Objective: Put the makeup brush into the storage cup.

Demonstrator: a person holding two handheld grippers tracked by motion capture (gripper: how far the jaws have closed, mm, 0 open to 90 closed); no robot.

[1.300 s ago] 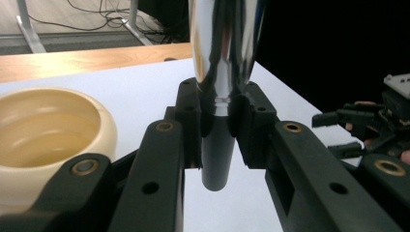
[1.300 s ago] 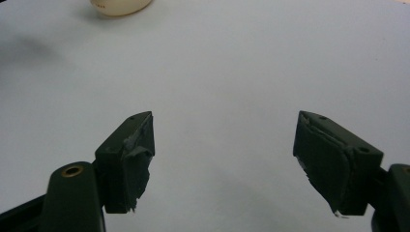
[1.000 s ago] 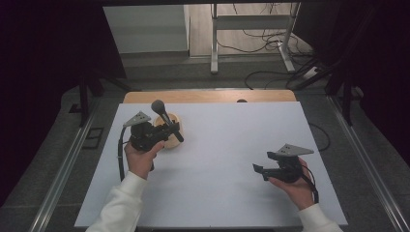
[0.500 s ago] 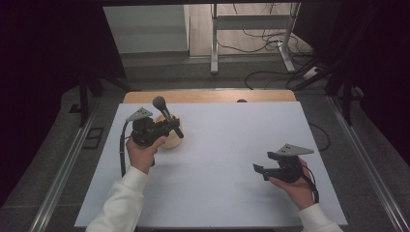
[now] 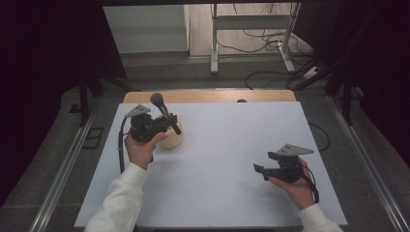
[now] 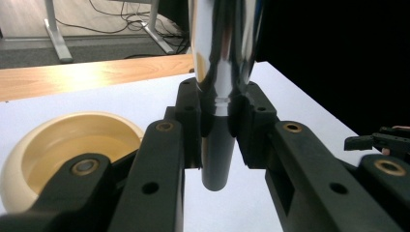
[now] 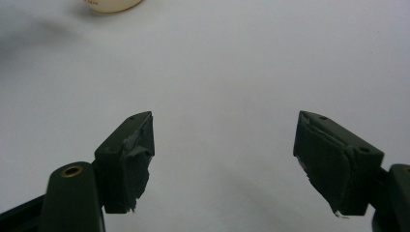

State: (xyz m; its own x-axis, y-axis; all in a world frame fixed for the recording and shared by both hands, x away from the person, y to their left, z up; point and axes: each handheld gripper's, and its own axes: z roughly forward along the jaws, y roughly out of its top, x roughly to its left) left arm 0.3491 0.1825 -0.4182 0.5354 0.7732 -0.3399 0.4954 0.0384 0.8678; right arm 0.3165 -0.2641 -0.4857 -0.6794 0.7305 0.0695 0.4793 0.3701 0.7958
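My left gripper is shut on a metal scoop; its round grey head points up and away, and its dark handle end slants down to the right. In the left gripper view, the jaws clamp the shiny shaft where it meets the black handle. A cream bowl sits on the white tabletop right below and beside this gripper, seen hollow side up as the bowl. My right gripper rests low at the right front, open with nothing between its pads.
The white tabletop ends in a wooden strip at the far edge. Beyond it lie floor cables and a metal desk frame. The bowl's rim peeks in at the top of the right gripper view.
My left gripper has shifted slightly away from the person, carrying the scoop over the bowl. The right gripper has stayed put.
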